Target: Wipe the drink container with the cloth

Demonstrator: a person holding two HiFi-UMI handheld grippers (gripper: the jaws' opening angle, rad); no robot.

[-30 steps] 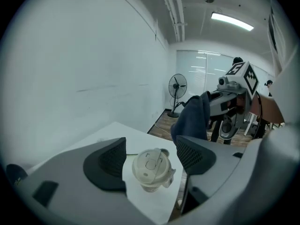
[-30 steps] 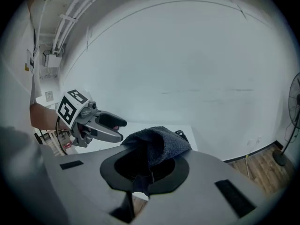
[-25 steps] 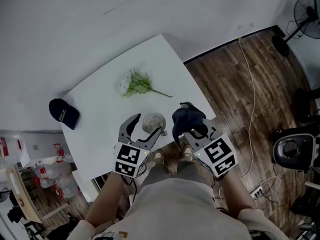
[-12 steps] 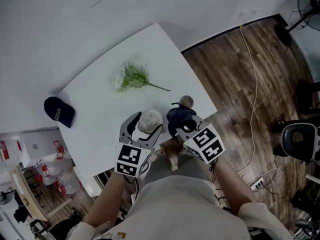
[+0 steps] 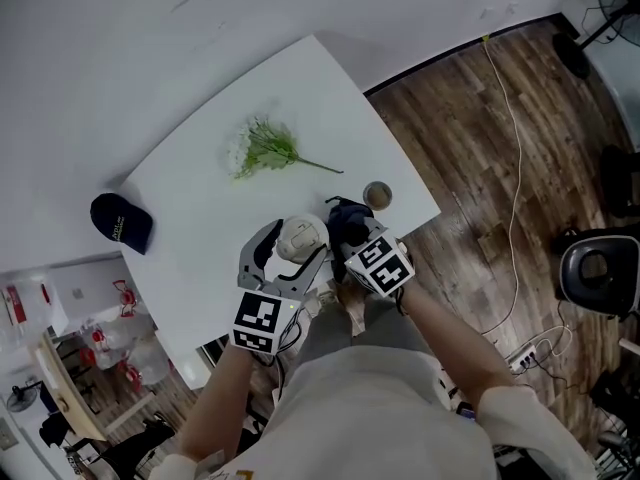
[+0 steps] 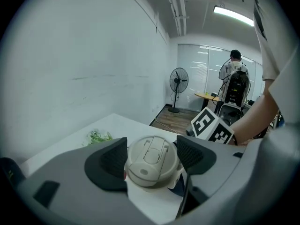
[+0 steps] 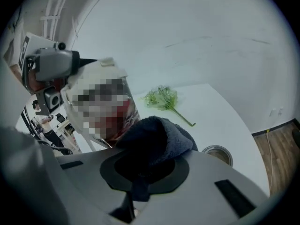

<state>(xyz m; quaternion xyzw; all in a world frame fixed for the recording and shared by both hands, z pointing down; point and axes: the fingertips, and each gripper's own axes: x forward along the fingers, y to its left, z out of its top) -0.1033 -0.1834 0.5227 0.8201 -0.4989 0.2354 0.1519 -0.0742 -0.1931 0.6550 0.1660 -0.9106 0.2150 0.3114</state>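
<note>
The drink container (image 5: 303,236), a tumbler with a beige flip lid (image 6: 152,159), is held between the dark pads of my left gripper (image 5: 296,249), which is shut on it just below the lid. My right gripper (image 5: 352,244) is shut on a dark blue cloth (image 5: 346,220). In the right gripper view the cloth (image 7: 155,140) bulges out of the jaws and presses against the container's side (image 7: 101,102). The right gripper's marker cube (image 6: 211,125) shows just right of the container in the left gripper view.
A white table (image 5: 200,208) carries a bunch of green and white flowers (image 5: 262,148), a small round tin (image 5: 378,195) near its right corner and a dark cap (image 5: 122,222) at its left edge. Wood floor with a cable (image 5: 515,168) lies to the right.
My right gripper has moved left and forward with the cloth, from beside the table's corner to against the container. The round tin has come into view. The left gripper has barely moved.
</note>
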